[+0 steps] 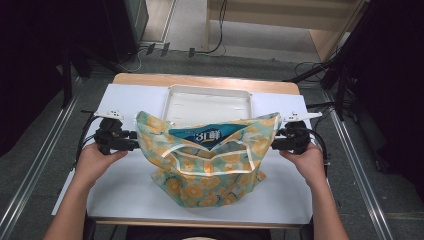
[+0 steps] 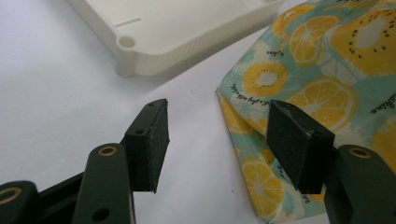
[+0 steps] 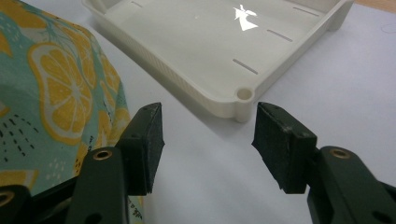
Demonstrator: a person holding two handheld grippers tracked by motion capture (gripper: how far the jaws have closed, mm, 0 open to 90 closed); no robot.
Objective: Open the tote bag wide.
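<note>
Between the left gripper's (image 2: 215,149) fingers (image 2: 152,140) lies bare white counter (image 2: 60,93); they stand spread, holding nothing. Just off the farther finger, in the left gripper view, the fruit-print cloth bag (image 2: 299,88) begins: its folded corner edge runs right beside that pad, perhaps brushing it, though I cannot tell whether they touch. Beyond the fingertips sits the white tray (image 2: 154,51), apart from both pads.

The right gripper (image 3: 208,140) mirrors this. Its fingers (image 3: 280,144) are likewise released and empty, with the bag's other corner just outside the nearer finger and the tray's rounded corner straight ahead past the tips.

From above, the two grippers face each other across the bag (image 1: 210,160), left gripper (image 1: 131,137) at one upper corner, right gripper (image 1: 274,141) at the other, each equally close. The bag's mouth stretches along the line joining them, sagging open in the middle, where a blue packet (image 1: 207,134) sits inside. The bag stands on the counter on the near side of the tray (image 1: 210,92).

So each corner lies sideways of its fingers, not between them; a grasp would likely need each hand to shift inward along the mouth's long axis.
</note>
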